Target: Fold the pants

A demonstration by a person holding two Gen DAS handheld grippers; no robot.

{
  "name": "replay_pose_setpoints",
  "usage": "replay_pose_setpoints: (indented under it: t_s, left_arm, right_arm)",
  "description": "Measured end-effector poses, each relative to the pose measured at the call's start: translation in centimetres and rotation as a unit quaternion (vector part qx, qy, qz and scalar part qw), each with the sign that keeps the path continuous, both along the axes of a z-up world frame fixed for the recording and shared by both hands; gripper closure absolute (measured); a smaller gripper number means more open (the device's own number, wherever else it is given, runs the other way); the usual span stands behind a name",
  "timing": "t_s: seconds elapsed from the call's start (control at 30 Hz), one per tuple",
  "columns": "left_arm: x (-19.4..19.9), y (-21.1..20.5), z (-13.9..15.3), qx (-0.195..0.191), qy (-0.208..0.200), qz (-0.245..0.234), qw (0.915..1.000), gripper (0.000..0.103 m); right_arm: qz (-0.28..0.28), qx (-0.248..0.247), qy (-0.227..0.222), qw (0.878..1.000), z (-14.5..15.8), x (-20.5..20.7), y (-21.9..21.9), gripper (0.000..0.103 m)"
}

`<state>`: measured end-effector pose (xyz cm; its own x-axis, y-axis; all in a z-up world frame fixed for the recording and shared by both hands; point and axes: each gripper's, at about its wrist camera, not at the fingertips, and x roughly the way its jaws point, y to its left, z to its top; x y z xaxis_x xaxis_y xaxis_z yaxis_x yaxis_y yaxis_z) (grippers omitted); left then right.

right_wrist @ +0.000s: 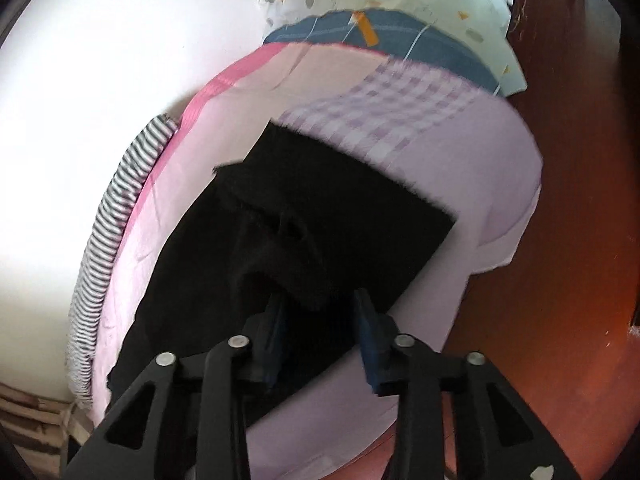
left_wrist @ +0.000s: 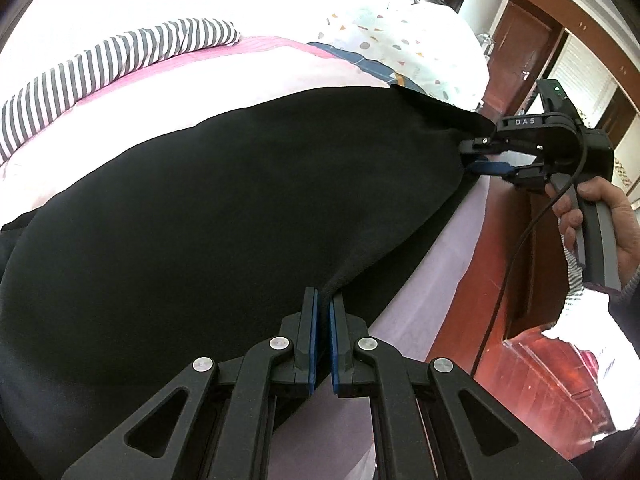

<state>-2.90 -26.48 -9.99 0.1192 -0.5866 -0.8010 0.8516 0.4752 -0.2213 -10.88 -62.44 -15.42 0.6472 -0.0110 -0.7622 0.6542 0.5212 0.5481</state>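
Two grippers work one pair of black pants spread on the pink sheet of a bed; the left gripper, jaws narrow, pinches the near edge of the cloth, apparently to anchor it; the right gripper, at the far right end of the garment, stands partly open, a fold of fabric between its pads but not pressed, probably to let that end go. One striped cloth lies beyond; one hand grips the right handle.
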Motion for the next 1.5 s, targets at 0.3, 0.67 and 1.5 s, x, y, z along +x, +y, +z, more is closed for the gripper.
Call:
replay_pose_setpoints:
  t_s: [0.3, 0.67, 1.5]
  left_arm:
    - [-0.3, -0.3, -0.1, 0.013, -0.01, 0.001, 0.9999, 0.098]
    - [-0.5, -0.4, -0.1, 0.019, -0.017, 0.001, 0.9997, 0.097]
    - [-0.9, -0.5, 0.0, 0.021, -0.023, -0.002, 0.9995, 0.097]
  right_arm:
    - [0.089, -0.079, 0.04, 0.992, 2.4, 3.0, -2.1, 0.067]
    - [0.241, -0.25, 0.15, 0.926, 3.4, 12.0, 0.5, 0.056]
    - [0.124, -0.093, 0.07, 0.985, 1.4, 8.0, -6.1, 0.095]
